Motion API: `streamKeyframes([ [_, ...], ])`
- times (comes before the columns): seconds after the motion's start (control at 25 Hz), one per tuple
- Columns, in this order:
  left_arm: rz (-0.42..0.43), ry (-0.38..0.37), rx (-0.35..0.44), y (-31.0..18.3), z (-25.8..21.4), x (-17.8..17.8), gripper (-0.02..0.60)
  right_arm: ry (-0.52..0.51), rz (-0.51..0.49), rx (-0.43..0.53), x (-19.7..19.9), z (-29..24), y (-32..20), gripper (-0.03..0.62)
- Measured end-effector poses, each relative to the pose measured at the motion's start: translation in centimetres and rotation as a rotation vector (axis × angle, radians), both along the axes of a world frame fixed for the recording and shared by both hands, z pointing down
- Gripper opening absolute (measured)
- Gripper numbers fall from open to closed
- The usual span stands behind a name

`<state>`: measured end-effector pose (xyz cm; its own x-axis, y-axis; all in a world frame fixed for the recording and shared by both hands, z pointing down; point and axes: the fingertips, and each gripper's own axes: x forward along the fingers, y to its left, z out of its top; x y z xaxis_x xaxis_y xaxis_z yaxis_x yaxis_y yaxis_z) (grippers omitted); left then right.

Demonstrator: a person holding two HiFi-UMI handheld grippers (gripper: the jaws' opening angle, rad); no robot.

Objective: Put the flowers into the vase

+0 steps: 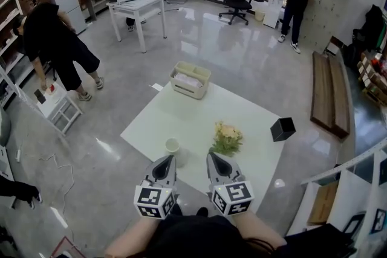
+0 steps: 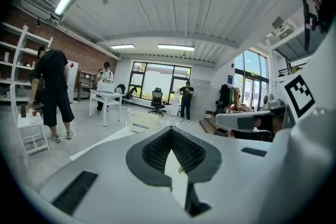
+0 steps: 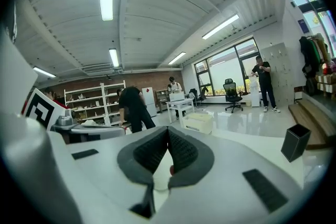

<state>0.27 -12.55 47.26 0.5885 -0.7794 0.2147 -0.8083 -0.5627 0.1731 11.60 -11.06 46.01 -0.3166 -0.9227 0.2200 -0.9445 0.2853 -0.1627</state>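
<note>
Near the front edge of the white table (image 1: 181, 112), the flowers (image 1: 227, 138) lay just ahead of the right gripper (image 1: 211, 156) and slightly to its right, so that hand was the nearer one. The bunch showed cream blooms farthest from that edge and green leaves toward the gripper; its stems could not be made out. The small pale vase (image 1: 172, 145) stood upright just ahead of the left gripper (image 1: 170, 157). Both grippers had their jaws together, with nothing between them.
</note>
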Motion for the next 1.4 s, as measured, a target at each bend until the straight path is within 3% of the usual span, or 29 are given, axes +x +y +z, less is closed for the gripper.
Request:
streamKeyframes([
  [0.16,0.022,0.004,-0.006,-0.6,0.3,0.2,0.005,0.023,0.07,-0.111,2.1,4.0,-1.4,0.003],
  [0.32,0.054,0.01,-0.009,-1.1,0.3,0.8,0.005,0.088,0.179,-0.32,7.4,11.3,-3.2,0.003],
  [0.44,0.073,0.016,-0.012,-1.3,0.3,1.3,0.005,0.11,0.206,-0.51,10.1,16.8,-3.6,0.003],
  [0.52,0.08,0.017,-0.015,-1.6,0.4,1.4,0.005,0.087,0.186,-0.648,10.9,20.2,-3.4,0.006],
  [0.6,0.084,0.018,-0.021,-1.9,0.5,1.5,0.005,0.036,0.161,-0.78,11.2,23.2,-3.3,0.091],
  [0.8,0.092,0.019,-0.035,-2.4,0.9,1.7,0.005,-0.065,0.154,-1.03,11.7,28.6,-3.5,0.144],
  [1.12,0.08,0.016,-0.039,-3.0,0.9,1.1,0.005,-0.215,0.162,-1.264,11.9,31.2,-4.3,0.151],
  [1.4,0.067,0.012,-0.049,-3.5,1.3,0.2,0.005,-0.197,0.176,-1.33,12.3,31.9,-4.3,0.055],
])
